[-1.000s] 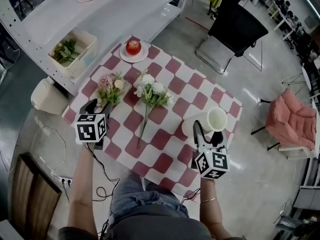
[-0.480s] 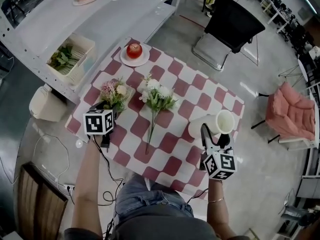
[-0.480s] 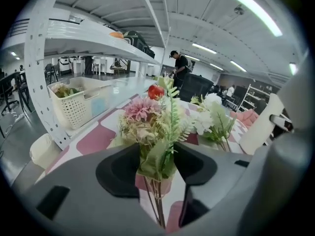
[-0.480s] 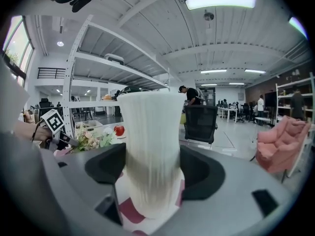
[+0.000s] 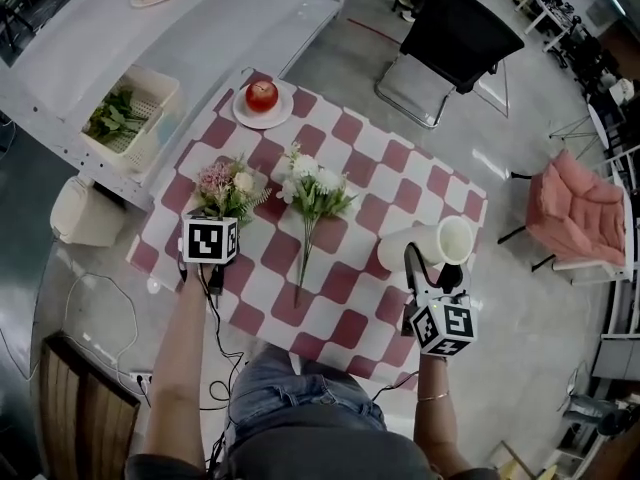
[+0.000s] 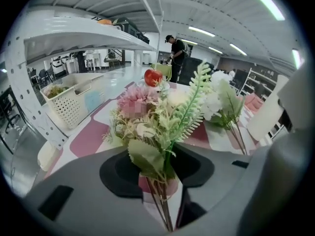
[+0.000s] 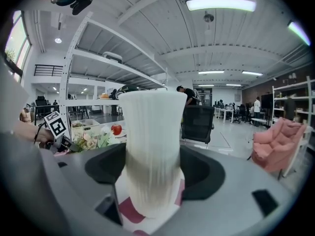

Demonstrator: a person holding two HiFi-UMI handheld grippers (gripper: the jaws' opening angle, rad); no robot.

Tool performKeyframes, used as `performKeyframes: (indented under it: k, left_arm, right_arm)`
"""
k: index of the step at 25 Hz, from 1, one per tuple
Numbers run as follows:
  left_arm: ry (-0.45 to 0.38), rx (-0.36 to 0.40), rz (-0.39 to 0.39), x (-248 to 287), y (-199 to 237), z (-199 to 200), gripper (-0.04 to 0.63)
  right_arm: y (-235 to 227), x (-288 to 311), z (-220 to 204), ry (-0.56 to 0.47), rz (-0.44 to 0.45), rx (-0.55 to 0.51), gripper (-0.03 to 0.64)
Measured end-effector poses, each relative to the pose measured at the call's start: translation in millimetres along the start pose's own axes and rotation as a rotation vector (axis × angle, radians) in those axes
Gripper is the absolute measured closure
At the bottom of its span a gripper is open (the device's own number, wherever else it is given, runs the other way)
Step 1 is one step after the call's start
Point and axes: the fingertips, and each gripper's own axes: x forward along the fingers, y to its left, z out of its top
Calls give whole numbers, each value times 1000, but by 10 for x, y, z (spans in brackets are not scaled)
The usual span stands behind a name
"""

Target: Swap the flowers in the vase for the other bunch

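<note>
A pink-and-green bunch (image 5: 225,186) lies at the left of the checked table (image 5: 340,298). My left gripper (image 5: 215,216) has come down over its stem end. In the left gripper view the stems of the pink bunch (image 6: 142,107) run between the jaws of the left gripper (image 6: 165,191), which are closing, with a little gap still showing. The white bunch (image 5: 312,190) lies loose in the middle of the table, its stem toward me. The empty white ribbed vase (image 5: 440,243) stands at the right, and my right gripper (image 5: 425,268) is shut on the lower part of the vase (image 7: 152,132).
An apple on a plate (image 5: 261,96) sits at the table's far corner. A basket of greens (image 5: 120,118) rests on the white shelf to the left, with a white bin (image 5: 80,213) below. A black chair (image 5: 460,38) and a pink chair (image 5: 570,218) stand beyond.
My left gripper moved toward the pink bunch and sank over its stems, jaws narrowing. The right gripper and the vase stayed put.
</note>
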Motion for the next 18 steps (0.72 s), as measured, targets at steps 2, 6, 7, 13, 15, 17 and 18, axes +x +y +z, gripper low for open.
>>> performKeyframes:
  k: [2, 6, 7, 13, 15, 17, 18]
  left_arm:
    - [25, 25, 20, 64, -19, -33, 426]
    - [35, 64, 56, 104, -18, -18, 453]
    - [29, 70, 63, 96, -15, -10, 465]
    - [-15, 69, 77, 35, -9, 67, 523]
    - [-41, 64, 75, -24, -25, 101, 531]
    - [-82, 60, 77, -136, -55, 177, 537]
    - [-108, 57, 76, -206, -82, 244, 538]
  right_arm:
    - [2, 6, 2, 0, -5, 0, 268]
    - [0, 5, 14, 0, -19, 0, 268]
    - [0, 3, 14, 1, -22, 0, 268]
    - [4, 19, -7, 1, -35, 4, 268]
    - [6, 18, -24, 3, -33, 3, 268]
    - [10, 1, -37, 4, -29, 3, 268]
    - [9, -7, -38, 2, -28, 3, 268]
